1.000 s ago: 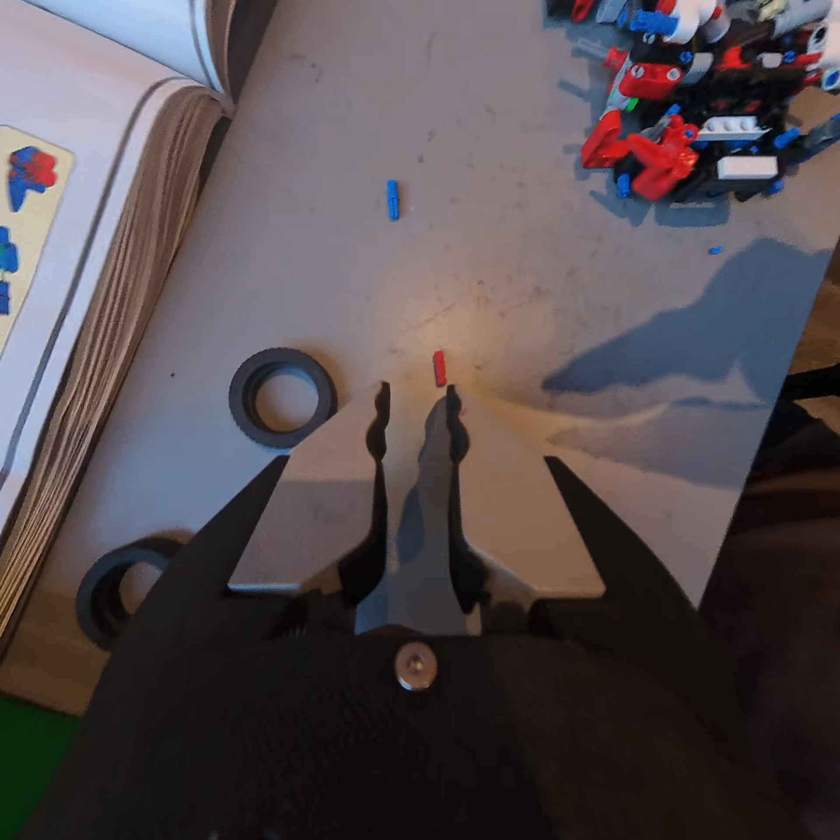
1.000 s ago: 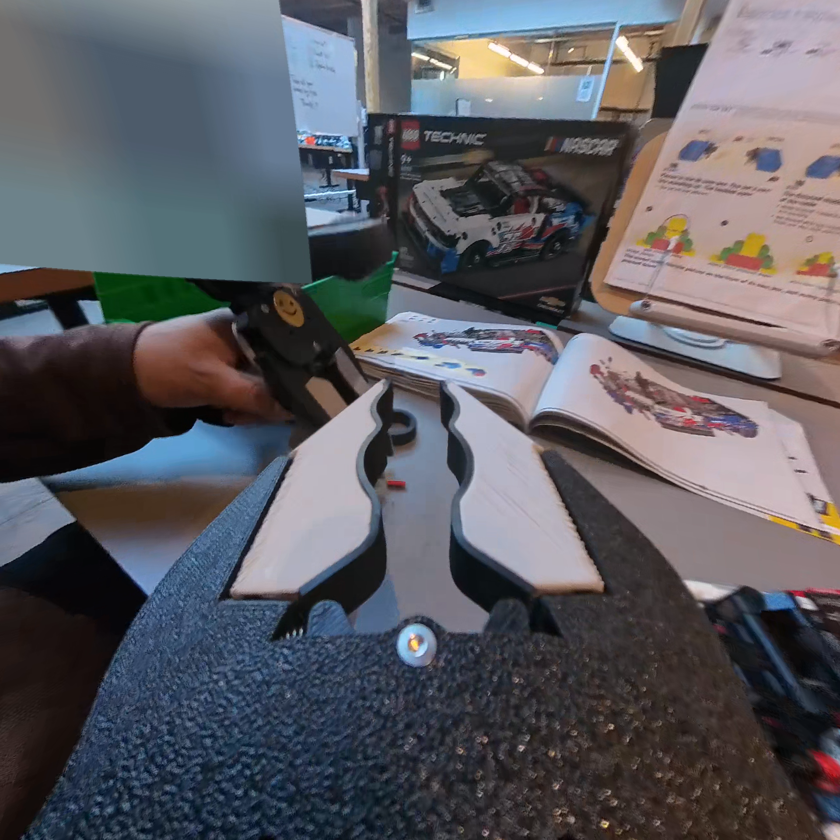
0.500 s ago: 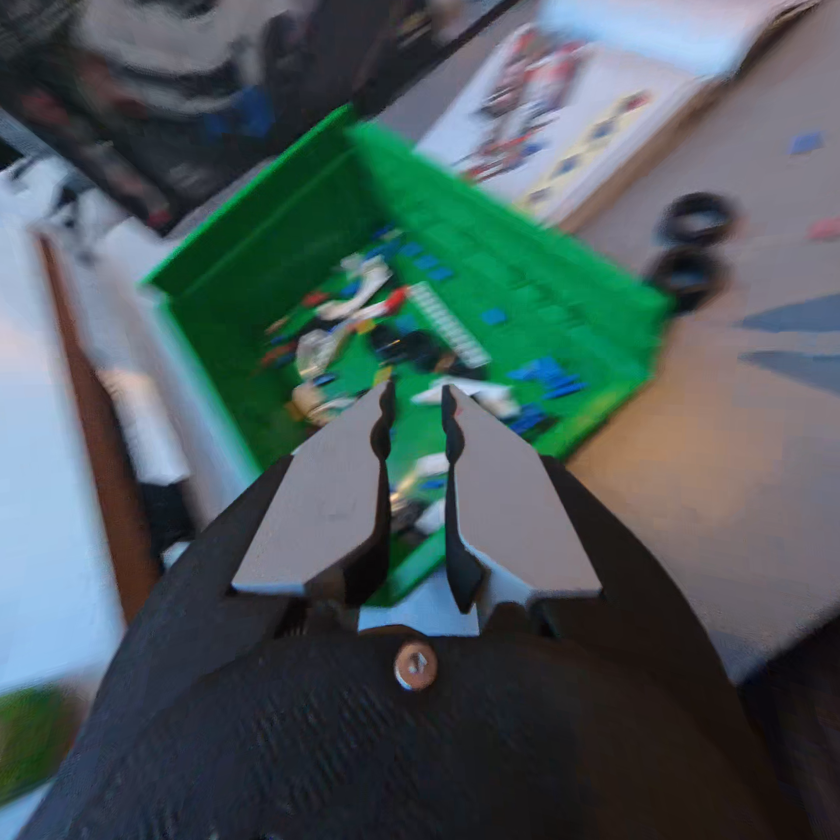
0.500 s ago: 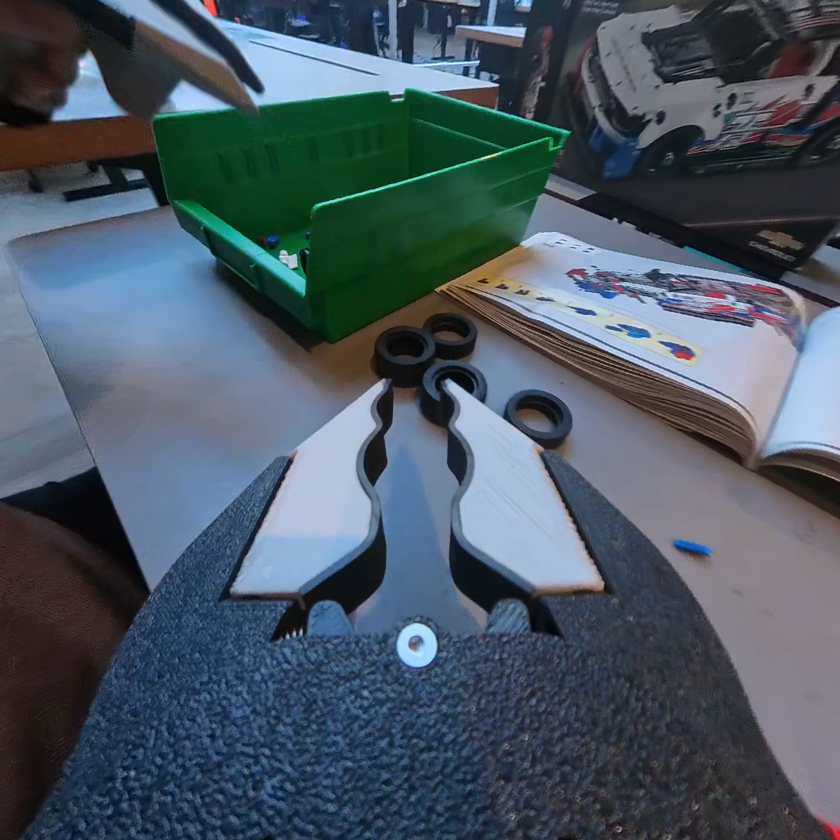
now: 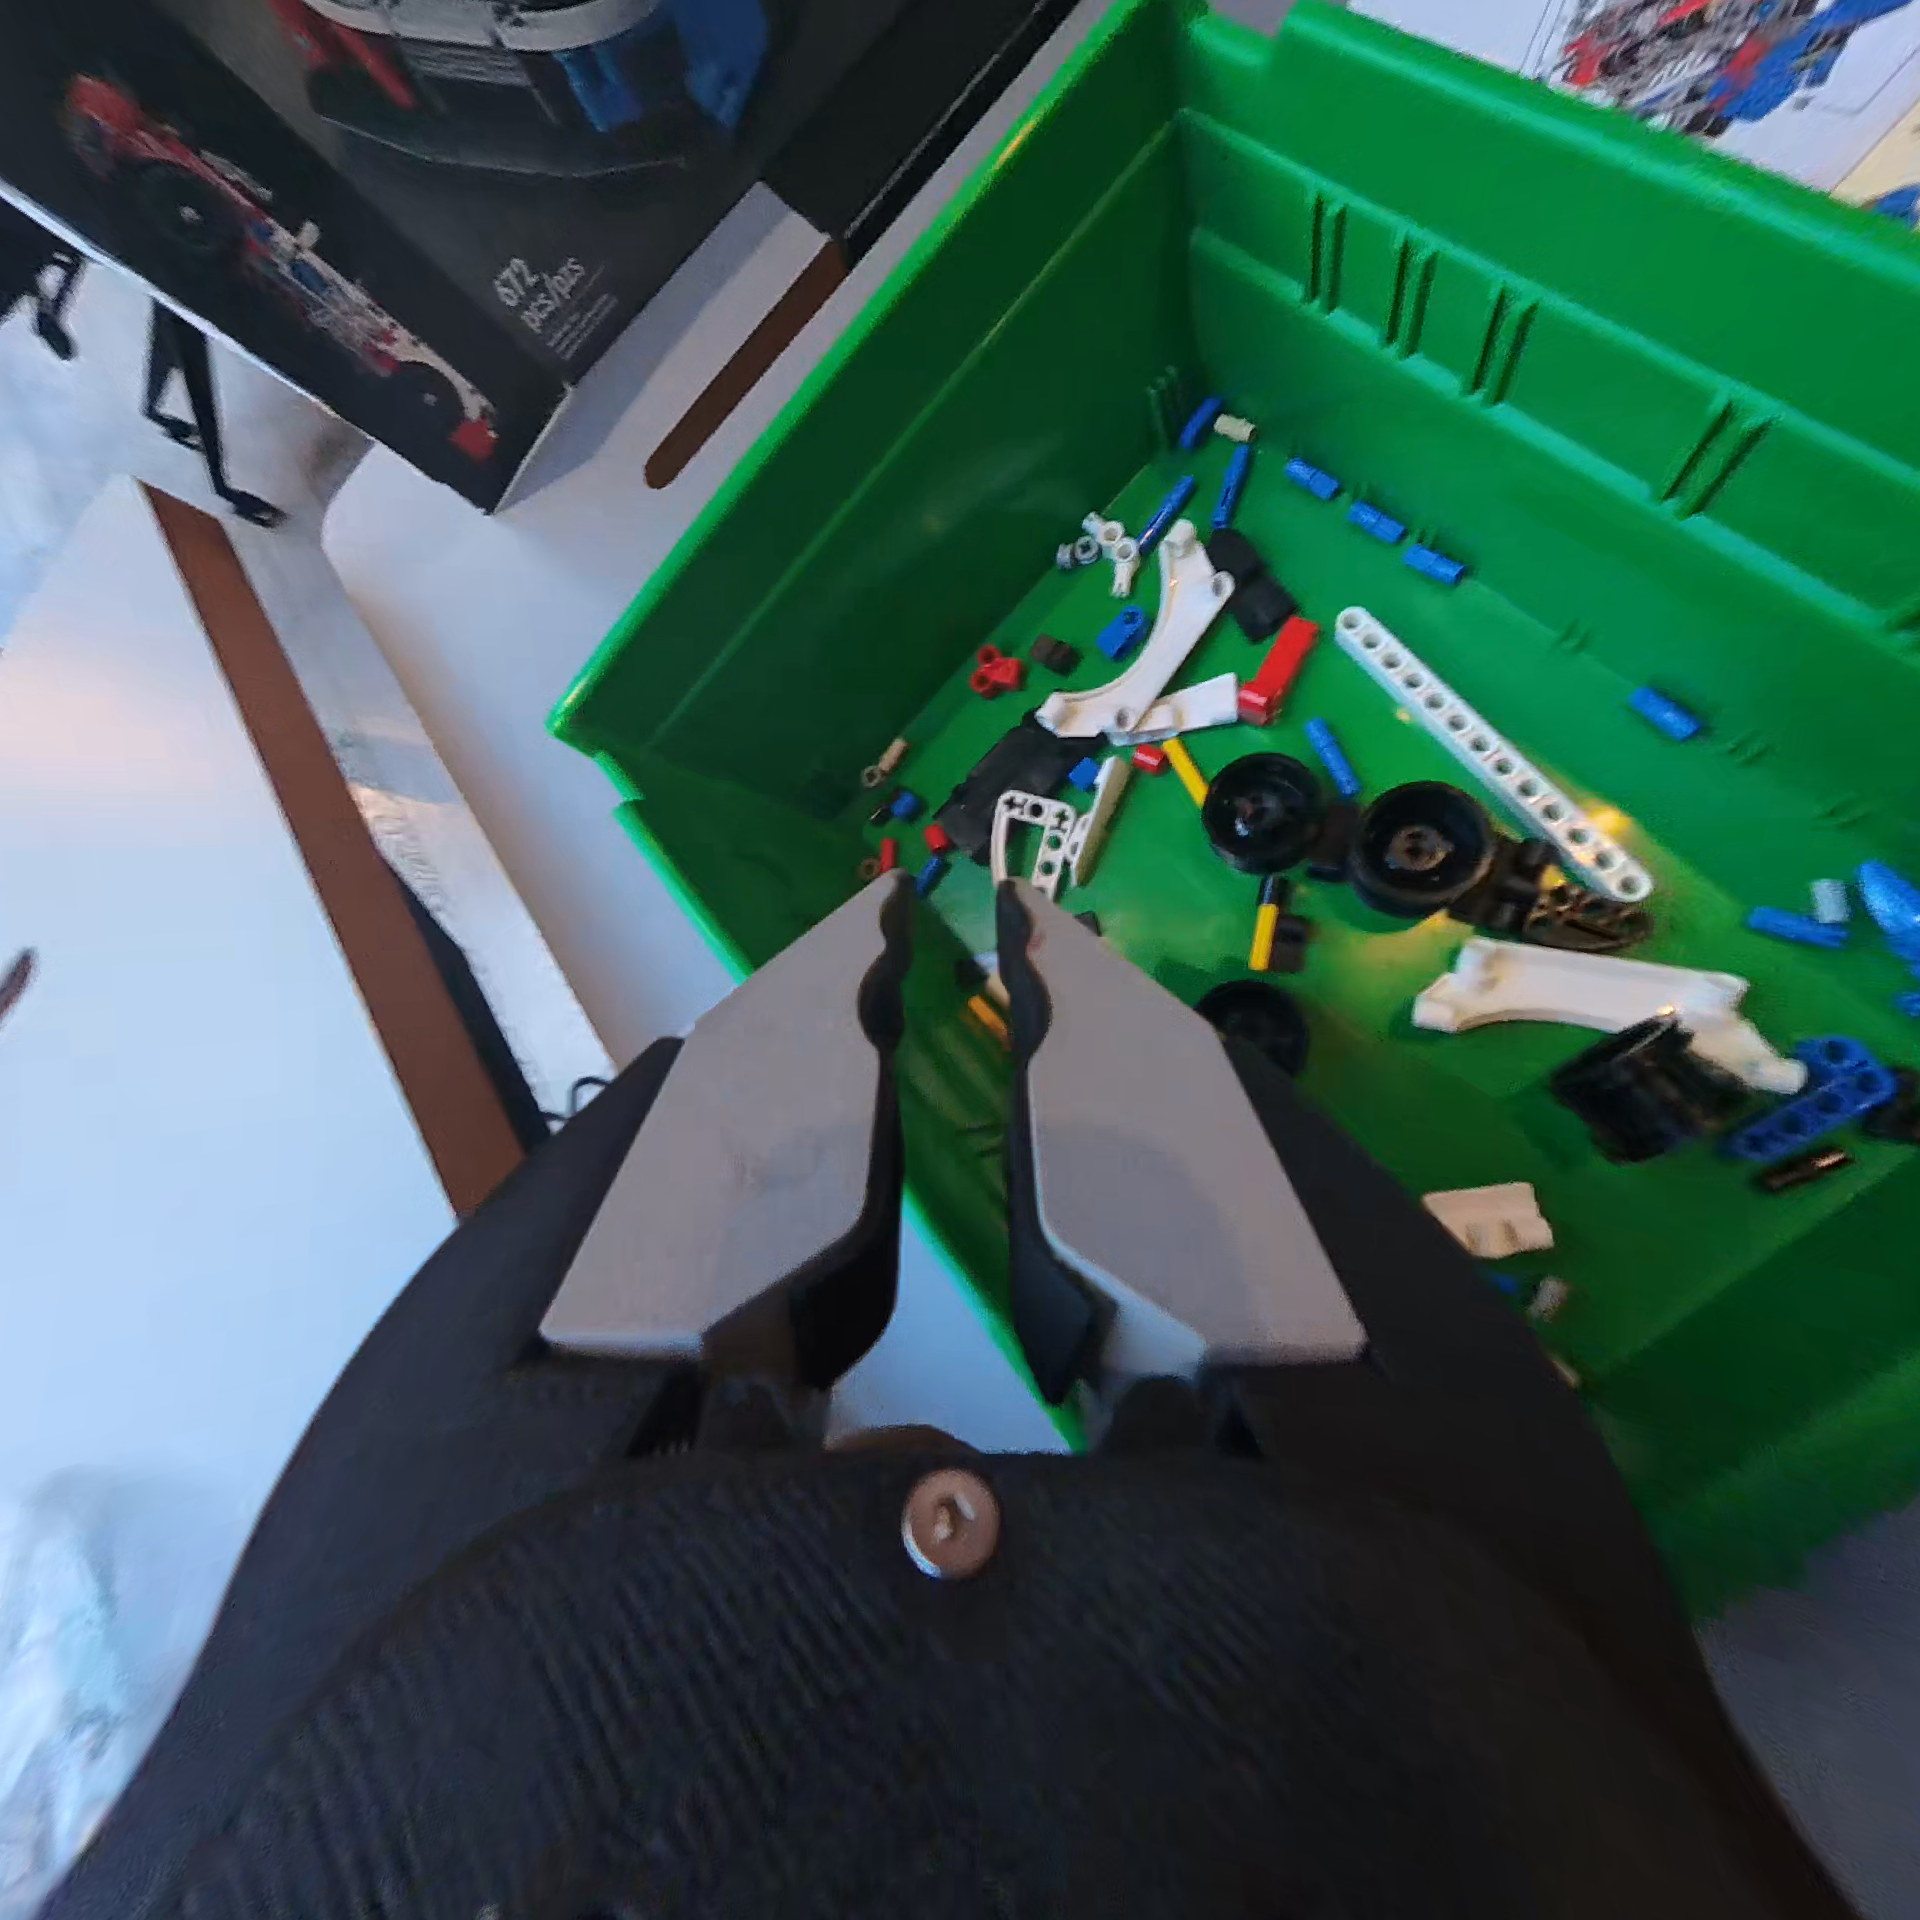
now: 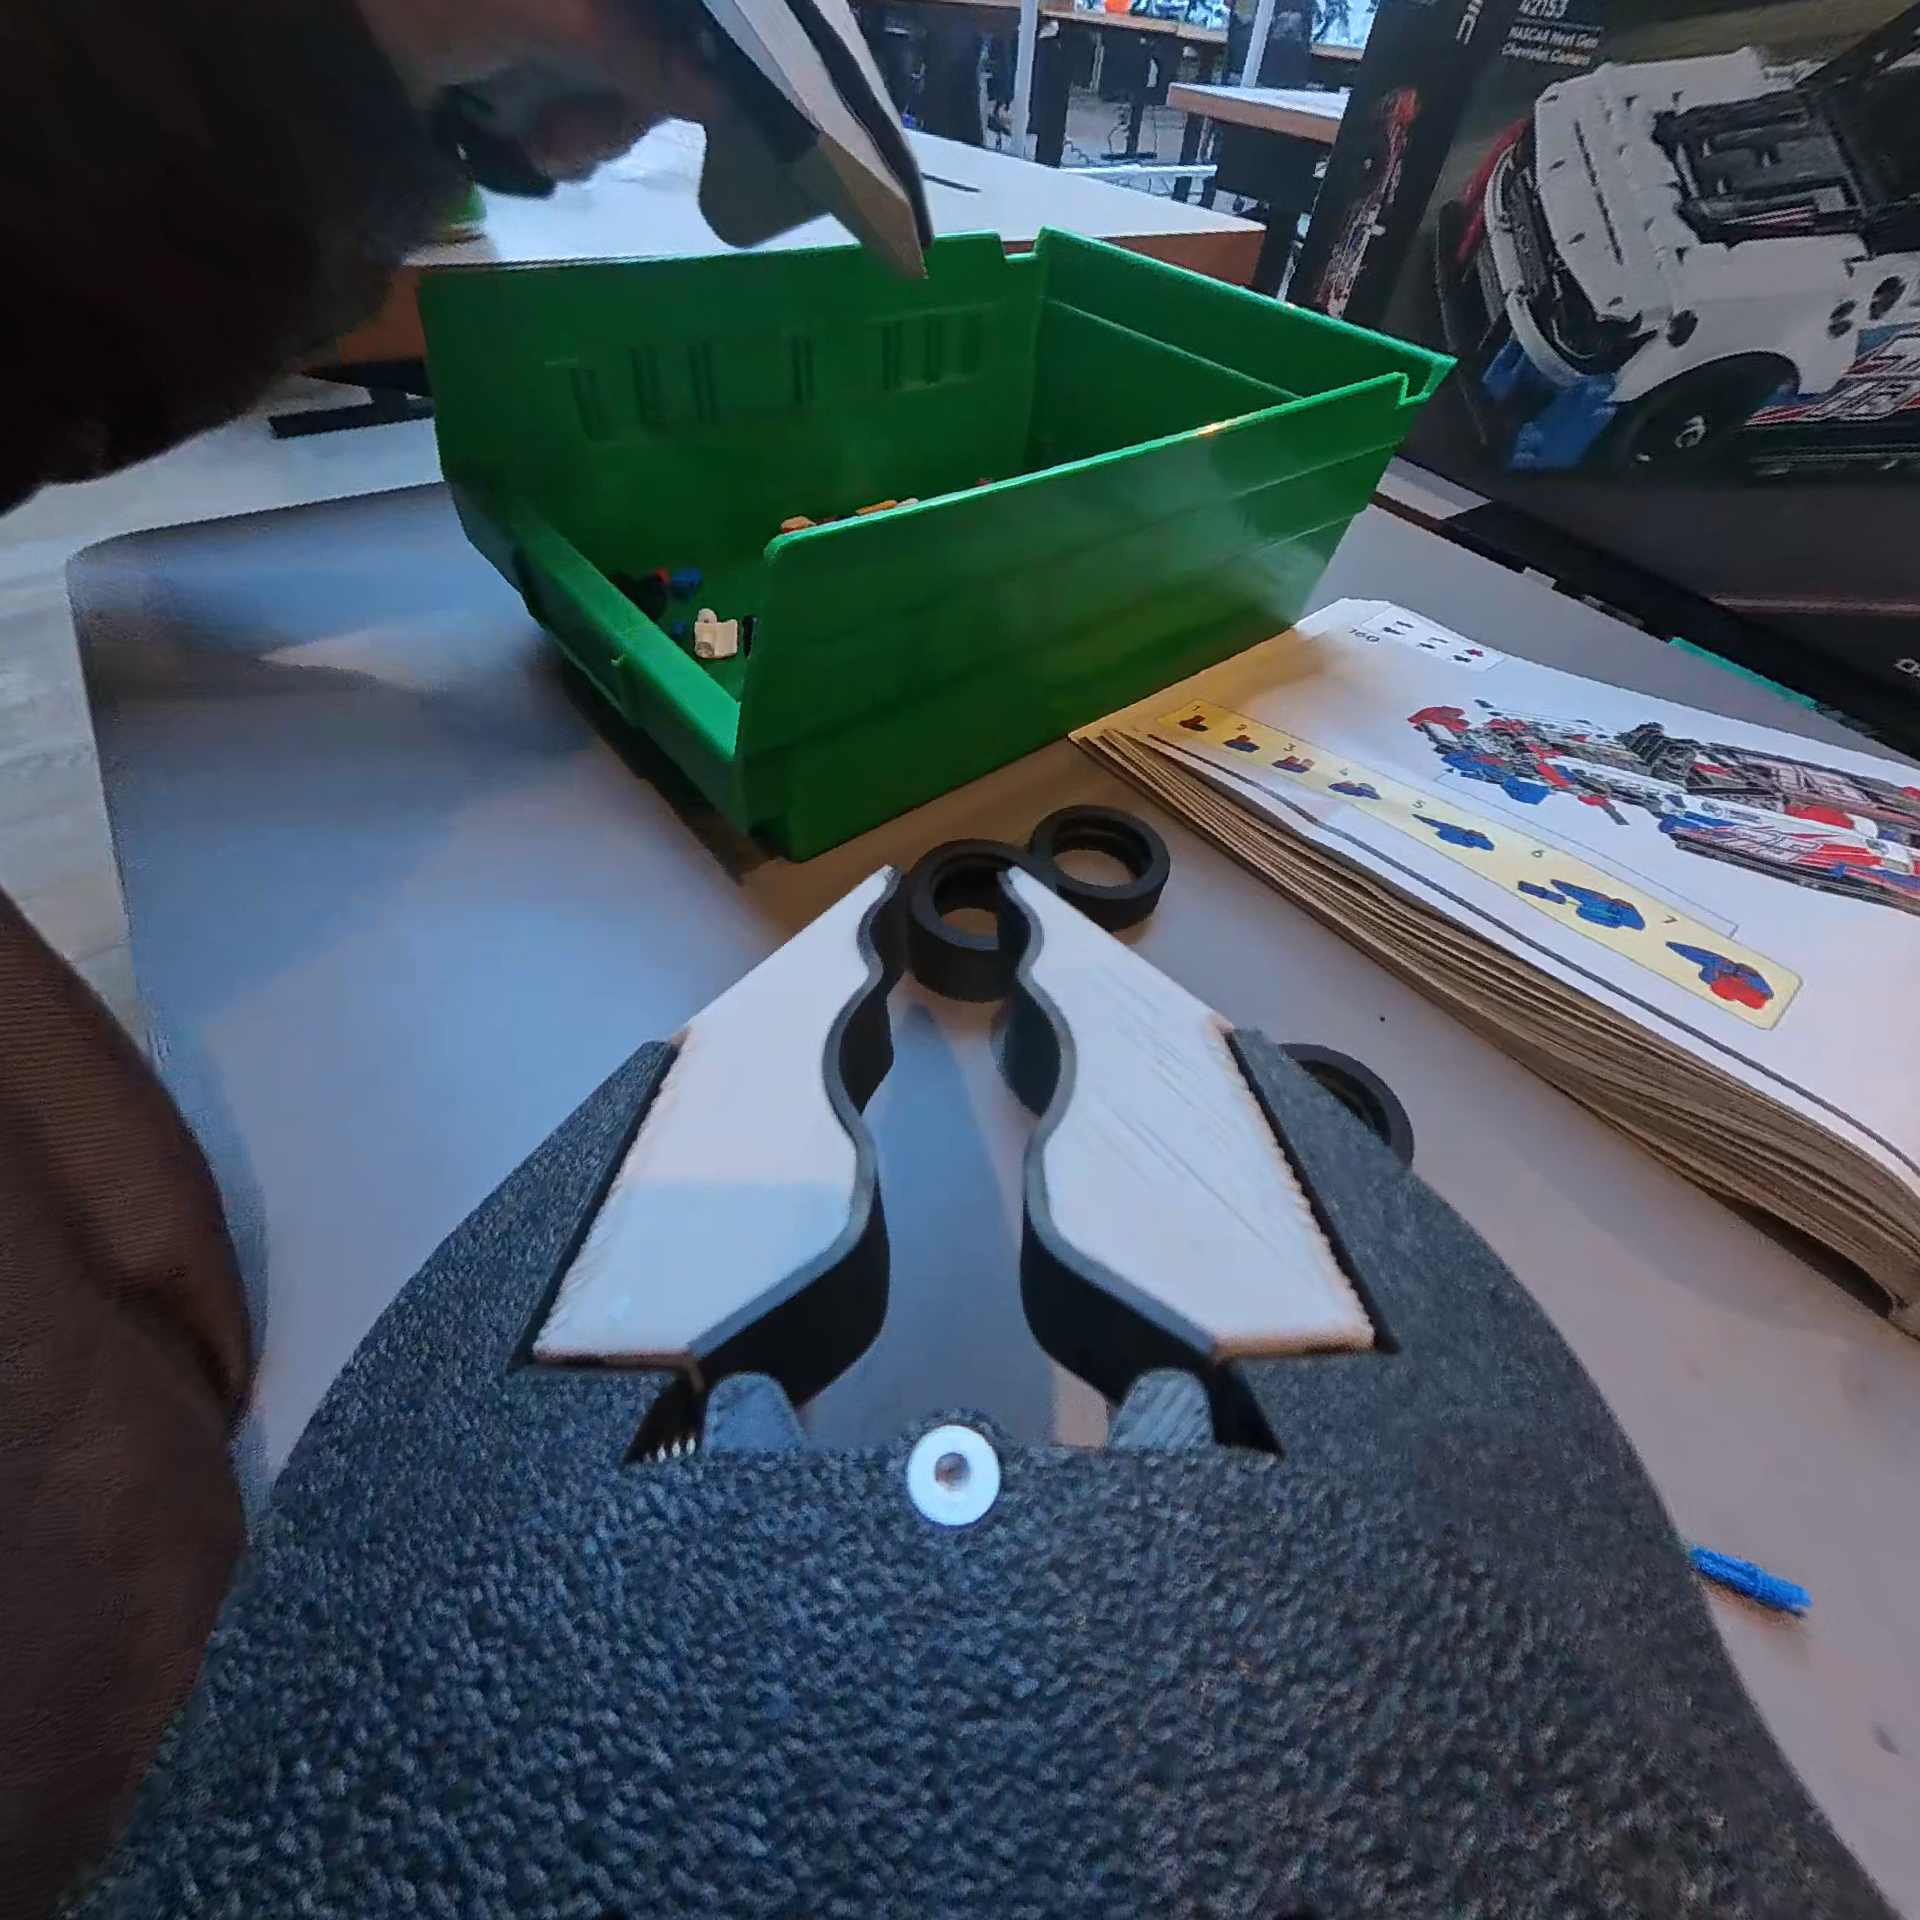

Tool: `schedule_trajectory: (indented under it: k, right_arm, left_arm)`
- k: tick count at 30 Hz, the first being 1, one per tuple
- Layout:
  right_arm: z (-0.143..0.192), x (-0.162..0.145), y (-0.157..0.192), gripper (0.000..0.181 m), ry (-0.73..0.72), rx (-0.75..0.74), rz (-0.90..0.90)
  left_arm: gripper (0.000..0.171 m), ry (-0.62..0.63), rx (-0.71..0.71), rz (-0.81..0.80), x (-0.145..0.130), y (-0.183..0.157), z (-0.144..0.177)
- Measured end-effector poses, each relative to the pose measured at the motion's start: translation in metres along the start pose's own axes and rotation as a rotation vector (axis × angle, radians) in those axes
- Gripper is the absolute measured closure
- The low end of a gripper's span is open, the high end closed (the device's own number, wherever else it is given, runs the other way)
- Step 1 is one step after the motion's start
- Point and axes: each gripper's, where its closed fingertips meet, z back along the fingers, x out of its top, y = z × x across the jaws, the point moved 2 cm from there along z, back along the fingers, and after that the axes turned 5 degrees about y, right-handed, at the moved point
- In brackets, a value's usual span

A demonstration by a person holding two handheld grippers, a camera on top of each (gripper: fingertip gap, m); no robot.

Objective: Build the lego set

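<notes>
Fetching parts: we are now hovering over the green bin while lining up on a tyre.

A second ago our left gripper [image 5: 951, 899] was low over the bare table by a small red pin; now we are holding it above the green bin [image 5: 1039, 343], fingers parted and carrying nothing, looking down on loose pieces, among them two black wheel hubs [image 5: 1262, 814] and a long white beam [image 5: 1496, 753]. Our right gripper [image 6: 951, 888] has turned from the open instruction booklet [image 6: 1558, 862] and is straddling a black tyre [image 6: 961, 930] on the table, fingers spread, not yet clamped. We judge that the wheel step is starting: hubs from the bin, tyres from the table.
</notes>
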Motion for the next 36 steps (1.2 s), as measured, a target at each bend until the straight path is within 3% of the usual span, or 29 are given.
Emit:
schedule_trajectory:
  k: [3, 7, 11, 17, 20, 25, 26, 31, 36]
  right_arm:
    - [0.0, 0.001, 0.001, 0.165, -0.004, 0.021, -0.005]
    - [-0.002, 0.001, 0.0, 0.165, -0.007, 0.035, -0.013]
    - [0.0, 0.003, -0.002, 0.165, -0.026, 0.029, -0.02]
    - [0.009, 0.009, -0.005, 0.165, -0.097, 0.028, -0.047]
    - [0.012, 0.011, -0.006, 0.165, -0.122, 0.045, -0.066]
    - [0.017, 0.014, -0.007, 0.165, -0.157, 0.06, -0.088]
    - [0.018, 0.014, -0.008, 0.165, -0.163, 0.062, -0.09]
    - [0.021, 0.016, -0.006, 0.165, -0.184, 0.064, -0.079]
    - [0.023, 0.016, -0.002, 0.165, -0.19, 0.082, -0.065]
  left_arm:
    - [0.158, -0.007, -0.053, 0.042, 0.002, 0.001, -0.008]
    - [0.158, 0.002, -0.072, -0.036, 0.022, 0.005, -0.024]
    - [0.153, 0.222, -0.204, -0.077, 0.038, -0.005, -0.072]
    - [0.143, 0.49, -0.266, -0.068, 0.03, -0.006, -0.125]
    - [0.162, 0.521, -0.274, -0.078, 0.026, -0.01, -0.136]
    - [0.165, 0.556, -0.214, -0.139, 0.023, -0.006, -0.132]
    - [0.171, 0.531, -0.206, -0.143, 0.027, -0.006, -0.129]
    - [0.171, 0.361, -0.144, -0.138, 0.071, 0.005, -0.082]
    - [0.171, 0.328, -0.139, -0.116, 0.084, 0.013, -0.062]
